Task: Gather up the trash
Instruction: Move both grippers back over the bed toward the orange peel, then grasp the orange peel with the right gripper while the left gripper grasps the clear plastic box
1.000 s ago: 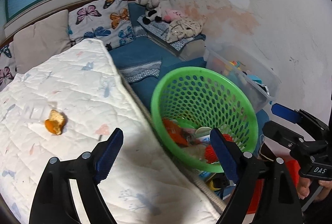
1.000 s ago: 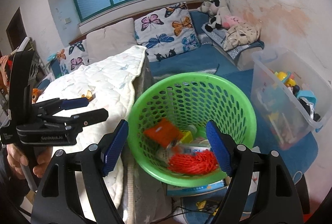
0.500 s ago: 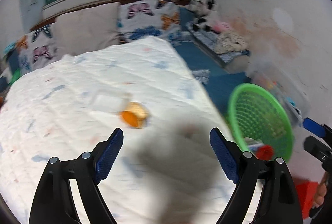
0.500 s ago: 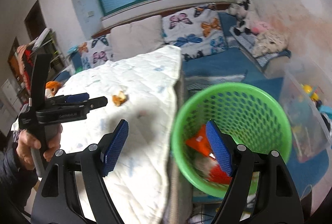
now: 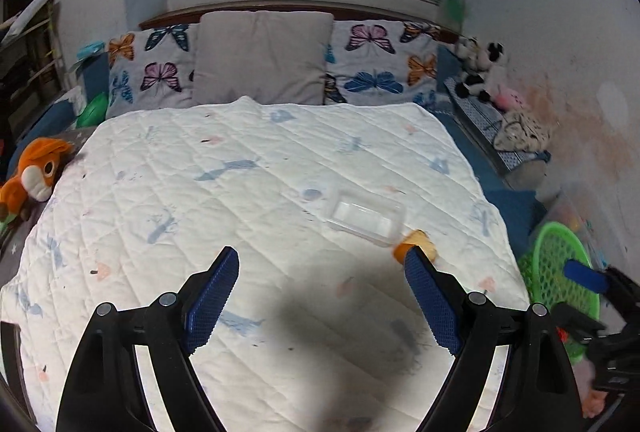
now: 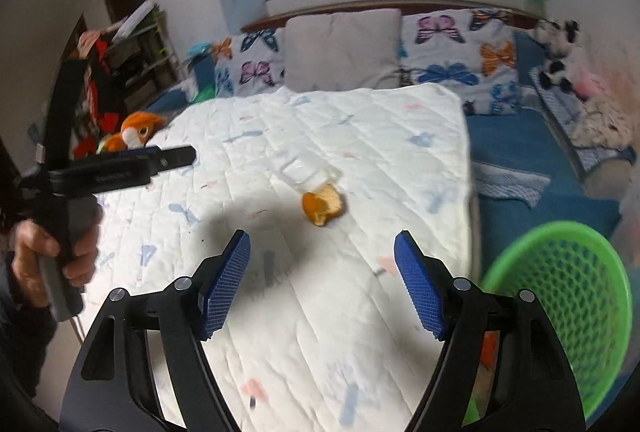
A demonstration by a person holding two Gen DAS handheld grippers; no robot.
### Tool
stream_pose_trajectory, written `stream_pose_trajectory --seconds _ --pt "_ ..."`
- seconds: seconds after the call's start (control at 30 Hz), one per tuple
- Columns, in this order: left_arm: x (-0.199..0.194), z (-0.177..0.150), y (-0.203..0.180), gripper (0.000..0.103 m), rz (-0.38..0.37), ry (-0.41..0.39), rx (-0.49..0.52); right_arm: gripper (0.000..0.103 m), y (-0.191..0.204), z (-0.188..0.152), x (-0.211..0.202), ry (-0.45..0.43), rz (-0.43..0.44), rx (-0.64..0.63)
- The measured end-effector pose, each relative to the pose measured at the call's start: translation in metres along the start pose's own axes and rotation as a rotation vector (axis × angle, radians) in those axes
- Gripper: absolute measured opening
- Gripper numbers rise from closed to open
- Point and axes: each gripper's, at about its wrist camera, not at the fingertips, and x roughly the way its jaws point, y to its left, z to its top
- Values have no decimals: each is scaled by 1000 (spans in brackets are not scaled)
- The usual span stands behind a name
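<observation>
Both grippers hang over the quilted white mattress pad (image 6: pixel 360 136), likely lining up the next pickup. The left gripper (image 5: pixel 320 300) gapes wide and empty; the right gripper (image 6: pixel 322 282), its jaws just narrowing, grips nothing. A curled orange peel (image 6: pixel 323 207) touches a clear, rigid plastic tray (image 6: pixel 306 170) (hard to see) mid-bed; the perforated green basket (image 6: pixel 568 296) waits bedside.

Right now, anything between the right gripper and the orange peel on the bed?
Nothing visible. The right gripper has its jaws apart, having just been closing, nothing between them. Only bare quilt lies between it and the orange peel. The clear plastic tray sits just beyond the peel, not in the way.
</observation>
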Motion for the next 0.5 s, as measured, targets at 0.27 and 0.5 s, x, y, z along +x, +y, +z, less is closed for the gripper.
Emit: stream_pose_trajectory --seconds 0.27,0.5 --pt "15 -1 23 82 4 31 -41 62 6 7 80 91 18 -50" --pt "38 -2 35 82 -2 69 -68 58 1 7 125 139 -4 -64"
